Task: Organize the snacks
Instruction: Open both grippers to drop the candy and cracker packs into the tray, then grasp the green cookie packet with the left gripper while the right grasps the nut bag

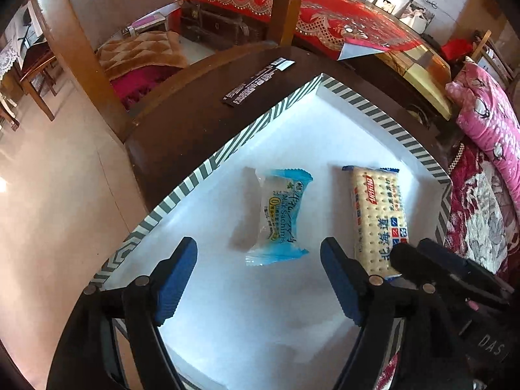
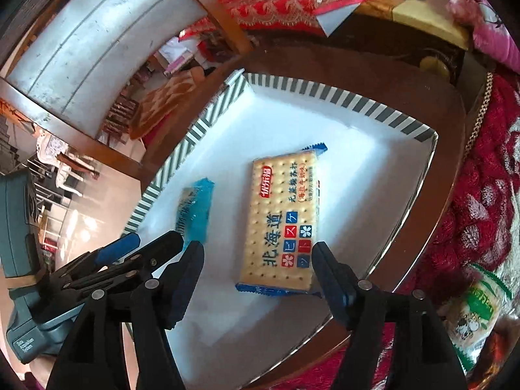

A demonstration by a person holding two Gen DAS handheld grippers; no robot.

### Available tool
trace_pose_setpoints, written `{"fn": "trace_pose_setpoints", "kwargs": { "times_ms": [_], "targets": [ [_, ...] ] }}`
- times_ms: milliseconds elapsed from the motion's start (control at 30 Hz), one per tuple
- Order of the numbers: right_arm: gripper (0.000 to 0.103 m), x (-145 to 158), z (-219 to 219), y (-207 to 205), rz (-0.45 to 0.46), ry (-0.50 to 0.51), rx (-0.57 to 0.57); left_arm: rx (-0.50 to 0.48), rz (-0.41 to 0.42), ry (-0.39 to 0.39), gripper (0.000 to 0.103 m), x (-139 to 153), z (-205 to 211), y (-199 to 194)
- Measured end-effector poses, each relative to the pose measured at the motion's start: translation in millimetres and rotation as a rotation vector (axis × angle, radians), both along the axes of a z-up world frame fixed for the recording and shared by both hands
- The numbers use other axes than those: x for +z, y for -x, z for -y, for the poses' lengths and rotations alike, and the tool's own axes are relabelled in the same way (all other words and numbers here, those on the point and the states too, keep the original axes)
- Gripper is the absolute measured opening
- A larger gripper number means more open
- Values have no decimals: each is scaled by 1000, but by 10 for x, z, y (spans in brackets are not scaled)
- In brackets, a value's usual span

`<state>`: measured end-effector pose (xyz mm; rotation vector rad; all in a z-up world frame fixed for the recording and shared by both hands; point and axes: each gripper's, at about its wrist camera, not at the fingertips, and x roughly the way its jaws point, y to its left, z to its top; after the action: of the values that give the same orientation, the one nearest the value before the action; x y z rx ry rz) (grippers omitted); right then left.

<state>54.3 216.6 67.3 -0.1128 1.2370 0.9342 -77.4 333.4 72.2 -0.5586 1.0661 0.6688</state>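
Observation:
A white tray with a grey-striped rim (image 1: 227, 149) (image 2: 373, 110) sits on a dark brown stool. In it lie a light-blue Milk Sachima packet (image 1: 279, 214) (image 2: 195, 214) and a long cracker packet with blue ends (image 1: 378, 217) (image 2: 282, 224). My left gripper (image 1: 260, 276) is open over the tray, just short of the blue packet. My right gripper (image 2: 256, 276) is open over the near end of the cracker packet, holding nothing. The right gripper's fingers show in the left wrist view (image 1: 432, 260).
A black snack bar wrapper (image 1: 256, 81) lies on the stool beyond the tray. A green-and-white snack bag (image 2: 474, 315) lies on the red patterned blanket (image 2: 481, 195) to the right. A wooden chair leg (image 1: 78, 65) and tiled floor are at the left.

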Motion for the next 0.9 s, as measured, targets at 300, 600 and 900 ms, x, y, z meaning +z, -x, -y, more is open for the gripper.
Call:
{"fn": "trace_pose_setpoints", "kwargs": {
  "times_ms": [300,600,900],
  "targets": [
    [75,386,620,163,133,3,-54,-97,33,-53,78,148,452,-53],
    [78,576,1586,294,179,11,-196,-266,72,-78,82,302,1201,-209],
    [79,624,2440,387,212,38,-343,-426,95,-98,82,428,1945,-338]
  ]
}}
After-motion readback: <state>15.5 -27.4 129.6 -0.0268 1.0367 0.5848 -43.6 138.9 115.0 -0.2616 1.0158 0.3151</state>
